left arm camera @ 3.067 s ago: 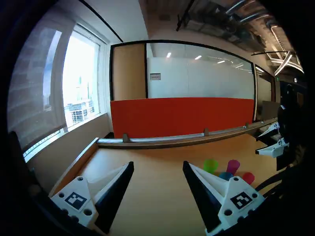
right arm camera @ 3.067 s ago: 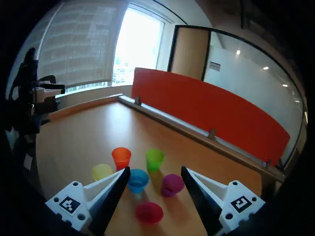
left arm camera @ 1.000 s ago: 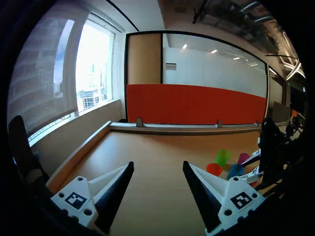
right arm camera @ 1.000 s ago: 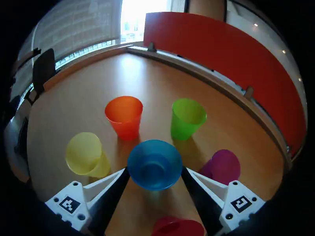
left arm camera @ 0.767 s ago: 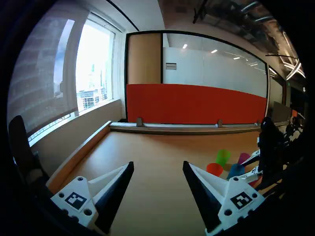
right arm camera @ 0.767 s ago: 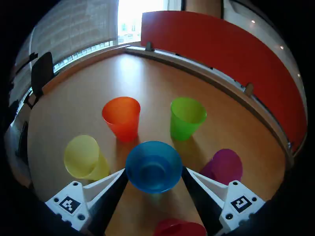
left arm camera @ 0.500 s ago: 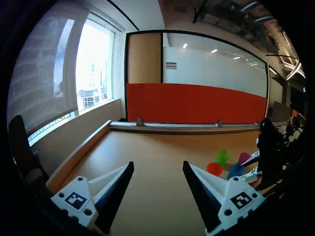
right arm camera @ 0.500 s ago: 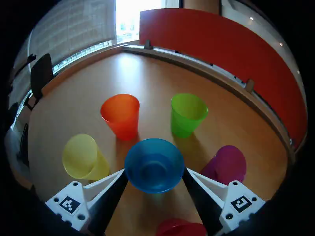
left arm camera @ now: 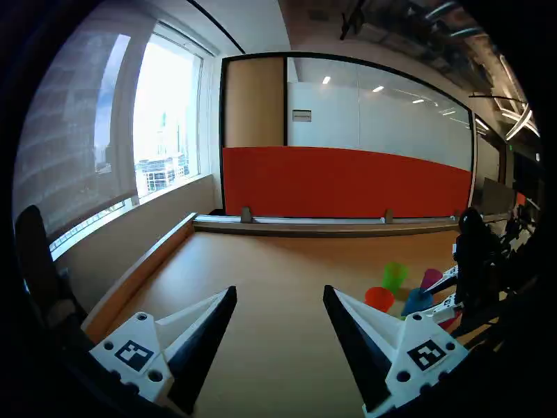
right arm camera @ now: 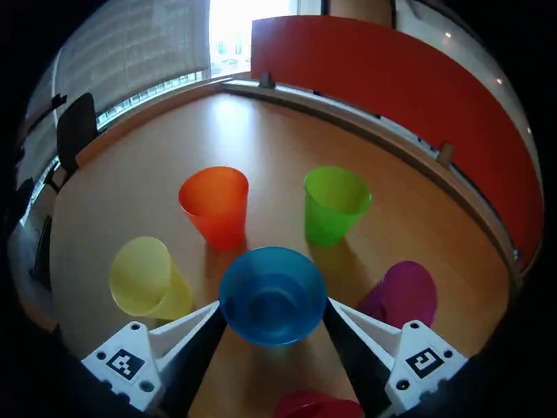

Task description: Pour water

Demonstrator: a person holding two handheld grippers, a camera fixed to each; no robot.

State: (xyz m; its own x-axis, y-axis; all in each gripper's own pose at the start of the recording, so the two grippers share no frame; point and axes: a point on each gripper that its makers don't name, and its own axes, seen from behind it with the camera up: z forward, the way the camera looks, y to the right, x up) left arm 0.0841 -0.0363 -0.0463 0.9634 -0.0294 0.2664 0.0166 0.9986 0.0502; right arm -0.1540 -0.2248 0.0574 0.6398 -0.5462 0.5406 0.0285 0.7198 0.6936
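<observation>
The right gripper [right arm camera: 273, 308] is straddling the translucent blue plastic cup [right arm camera: 273, 289], its fingers spread along the cup's sides and not visibly squeezing. The cup is standing upright on the wooden worktop [right arm camera: 278, 139], well back from its far edge, ringed by other coloured cups. It is likely feeling light, thin-walled and slick, so a gentle mid-wall grip is looking wisest. The left gripper [left arm camera: 278, 292] is hovering, fingers spread.

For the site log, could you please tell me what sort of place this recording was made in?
Most likely an office: a long wooden desk with a red divider panel along its far edge, a glass-walled room behind it, and a large window with a blind, looking out on city buildings.
</observation>
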